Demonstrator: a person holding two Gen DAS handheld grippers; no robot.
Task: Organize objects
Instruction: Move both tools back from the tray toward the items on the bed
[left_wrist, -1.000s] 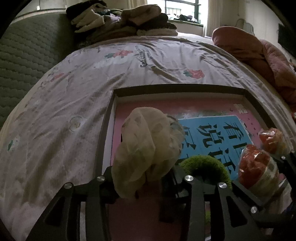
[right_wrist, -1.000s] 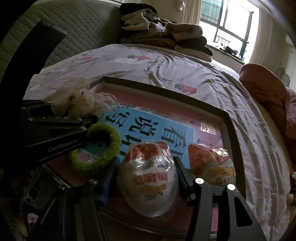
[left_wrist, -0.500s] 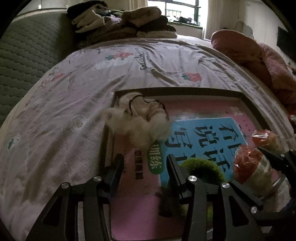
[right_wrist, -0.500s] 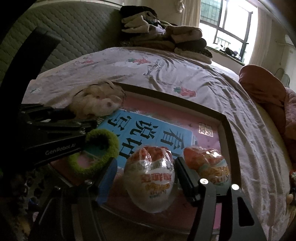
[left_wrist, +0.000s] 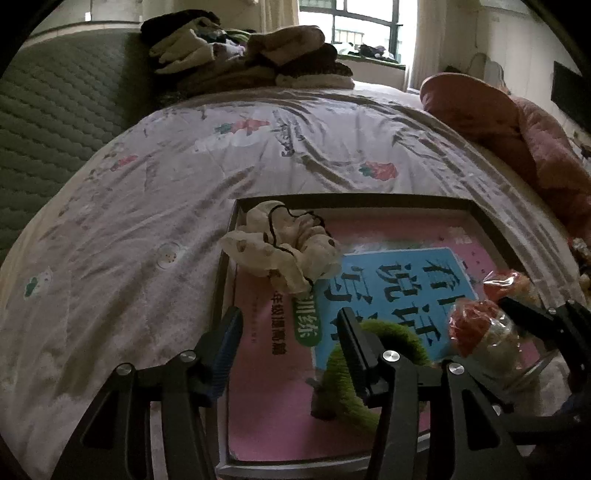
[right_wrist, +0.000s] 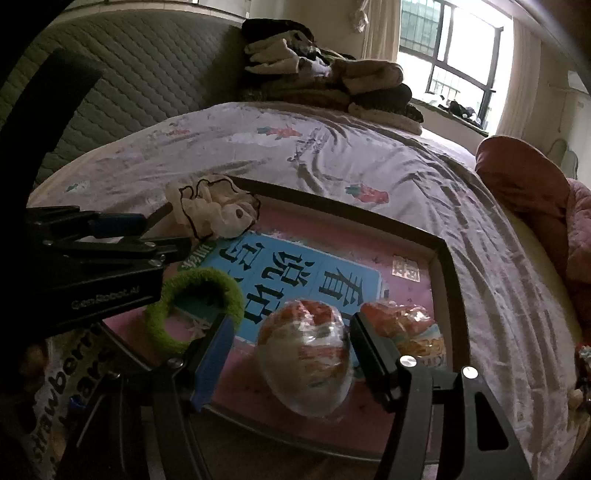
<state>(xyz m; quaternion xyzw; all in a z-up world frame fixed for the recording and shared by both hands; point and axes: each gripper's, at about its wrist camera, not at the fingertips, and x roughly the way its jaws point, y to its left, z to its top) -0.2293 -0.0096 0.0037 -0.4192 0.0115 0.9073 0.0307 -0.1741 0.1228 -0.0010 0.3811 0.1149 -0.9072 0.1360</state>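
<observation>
A shallow dark-framed tray (left_wrist: 369, 201) (right_wrist: 443, 280) with a pink and blue book in it lies on the bed. A cream scrunchie (left_wrist: 284, 247) (right_wrist: 214, 212) lies in the tray's far left corner. A green scrunchie (left_wrist: 354, 369) (right_wrist: 192, 306) lies near the front. My left gripper (left_wrist: 291, 350) is open and empty, behind the cream scrunchie. My right gripper (right_wrist: 291, 354) is open, its fingers on either side of a wrapped egg-shaped snack (right_wrist: 306, 354) that rests in the tray. A second wrapped snack (right_wrist: 406, 332) lies to its right.
The bed has a floral sheet (left_wrist: 295, 147). A pile of folded clothes (left_wrist: 240, 62) sits at the far end by the quilted headboard (left_wrist: 55, 129). A pink quilt (left_wrist: 517, 140) is bunched on the right. A printed bag (right_wrist: 62, 398) lies at the near left.
My left gripper opened and let go of the cream scrunchie, which now lies in the tray's corner, and pulled back. My right gripper opened around the wrapped snack.
</observation>
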